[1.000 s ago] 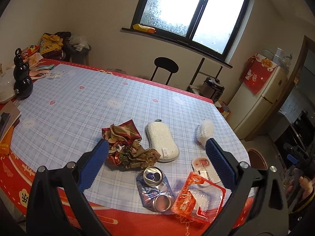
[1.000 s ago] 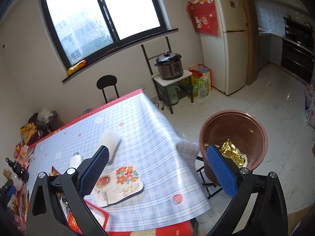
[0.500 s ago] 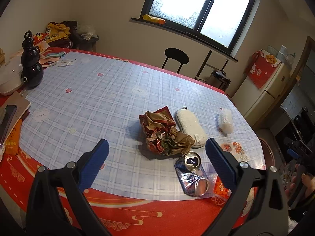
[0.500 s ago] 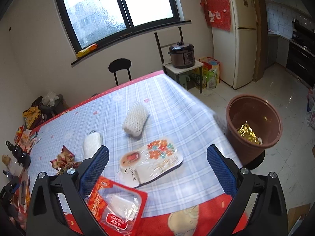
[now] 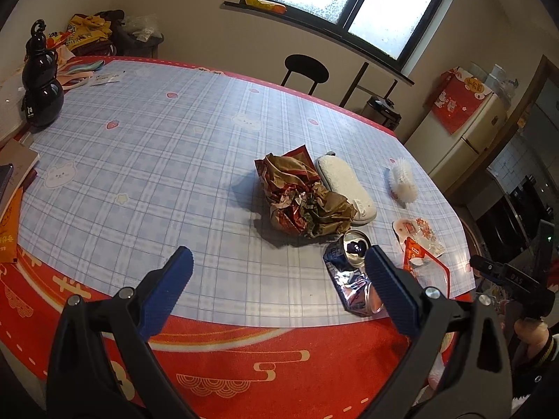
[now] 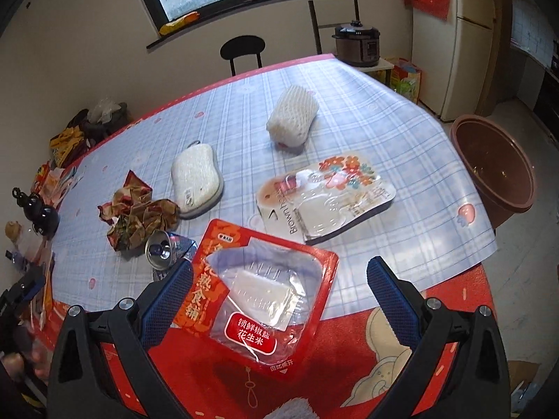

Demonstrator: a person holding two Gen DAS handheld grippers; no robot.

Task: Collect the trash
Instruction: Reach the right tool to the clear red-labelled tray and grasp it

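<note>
**Both grippers wide apart over the littered table**

The left gripper (image 5: 277,272) and right gripper (image 6: 279,281) hang spread wide, holding nothing. The red packet (image 6: 258,300) lies between the right fingers (image 6: 167,300); the crushed can (image 5: 351,269) sits beside the left one's right finger. The brown bin (image 6: 496,164) stands off the table's edge.

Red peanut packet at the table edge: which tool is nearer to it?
Right. The right tool hangs open directly over the red peanut packet, one finger at its edge. The left tool is open off to the packet's side, nearer the crushed can.
</note>
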